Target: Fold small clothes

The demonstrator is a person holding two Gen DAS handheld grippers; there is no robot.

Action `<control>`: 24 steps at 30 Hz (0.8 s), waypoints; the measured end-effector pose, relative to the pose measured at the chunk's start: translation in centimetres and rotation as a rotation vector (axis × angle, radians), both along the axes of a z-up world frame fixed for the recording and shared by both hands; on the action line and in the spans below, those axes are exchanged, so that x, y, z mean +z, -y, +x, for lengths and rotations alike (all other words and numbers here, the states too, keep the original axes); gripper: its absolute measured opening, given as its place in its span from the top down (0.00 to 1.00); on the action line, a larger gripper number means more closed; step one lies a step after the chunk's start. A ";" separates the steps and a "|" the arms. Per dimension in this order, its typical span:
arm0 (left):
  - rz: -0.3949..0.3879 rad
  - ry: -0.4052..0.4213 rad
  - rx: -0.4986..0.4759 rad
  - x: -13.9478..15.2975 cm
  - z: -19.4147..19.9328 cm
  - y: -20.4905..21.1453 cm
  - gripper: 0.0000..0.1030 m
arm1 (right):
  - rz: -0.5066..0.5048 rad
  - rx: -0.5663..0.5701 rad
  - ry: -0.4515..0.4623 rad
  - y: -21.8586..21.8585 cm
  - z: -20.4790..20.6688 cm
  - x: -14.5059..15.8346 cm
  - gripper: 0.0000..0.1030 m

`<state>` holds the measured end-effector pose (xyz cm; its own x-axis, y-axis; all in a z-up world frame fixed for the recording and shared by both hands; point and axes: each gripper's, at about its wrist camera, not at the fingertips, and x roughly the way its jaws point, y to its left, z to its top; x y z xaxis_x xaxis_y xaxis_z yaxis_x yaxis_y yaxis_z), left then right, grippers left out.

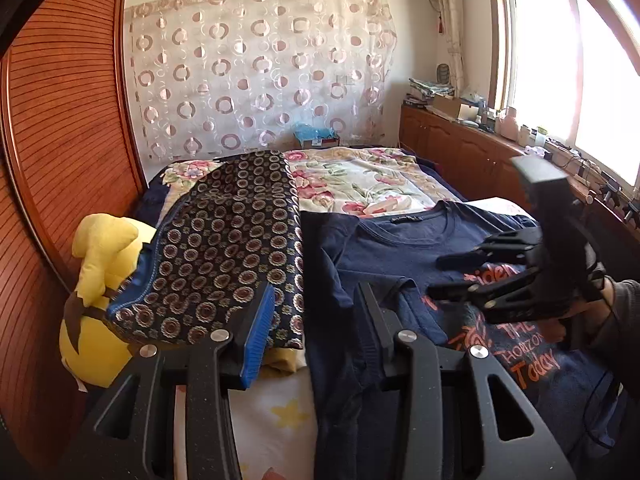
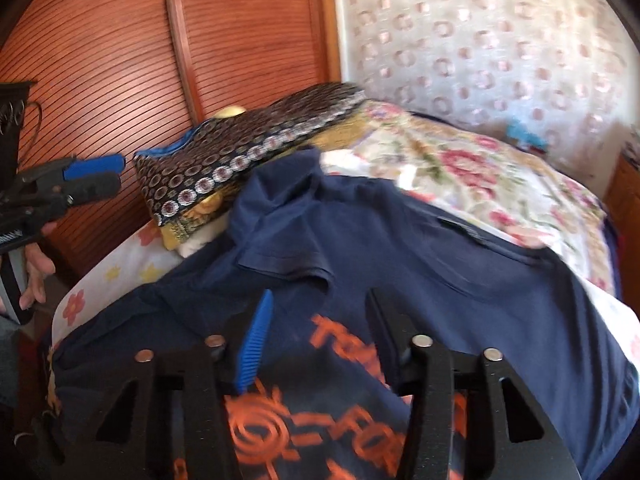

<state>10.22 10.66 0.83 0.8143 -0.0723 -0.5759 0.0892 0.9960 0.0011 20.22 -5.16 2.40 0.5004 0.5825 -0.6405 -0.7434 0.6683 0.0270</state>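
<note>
Right wrist view — navy cotton T-shirt with orange lettering (image 2: 420, 264) lay directly beneath the half-open, empty right gripper (image 2: 320, 320); left gripper (image 2: 102, 172) off its edge — empty, part-open.

Navy T-shirt (image 2: 460, 292) orange lettering; dark cushion (image 1: 224, 248) ring-patterned; floral bedspread (image 1: 360, 180); yellow plush toy (image 1: 100, 280)

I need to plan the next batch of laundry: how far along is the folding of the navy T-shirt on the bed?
Barely started. The navy T-shirt lies print-up on the bed, and only one sleeve is turned in over the chest. In hand: nothing; the left gripper and the right gripper are both open over the cloth. Left to do: the other sleeve, then folding the body.
</note>
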 end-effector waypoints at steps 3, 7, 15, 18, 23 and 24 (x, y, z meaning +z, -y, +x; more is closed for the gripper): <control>0.001 -0.001 0.013 0.2 0.2 -0.8 0.59 | -0.024 0.074 -0.029 -2.6 1.8 -1.3 0.56; 0.002 -0.005 0.036 0.2 0.7 -1.7 0.59 | -0.066 0.156 -0.052 -4.9 3.9 -2.7 0.56; -0.014 -0.026 0.080 -0.8 2.0 -3.4 0.59 | -0.131 0.277 0.007 -8.2 5.7 -4.3 0.91; -0.023 -0.024 0.069 -0.8 2.2 -3.2 0.59 | -0.105 0.264 -0.014 -7.8 6.8 -4.4 0.98; -0.011 -0.034 0.036 -0.7 3.2 -2.2 0.59 | 0.020 0.175 -0.040 -5.1 9.0 -3.2 0.98; -0.010 -0.035 0.030 -0.6 3.5 -1.9 0.59 | 0.041 0.132 -0.042 -4.1 9.5 -2.8 0.98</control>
<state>13.74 12.53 0.21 0.7953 -0.0535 -0.6038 0.0587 0.9982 -0.0111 29.72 -1.07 -0.40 0.3913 0.6677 -0.6333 -0.8225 0.5625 0.0849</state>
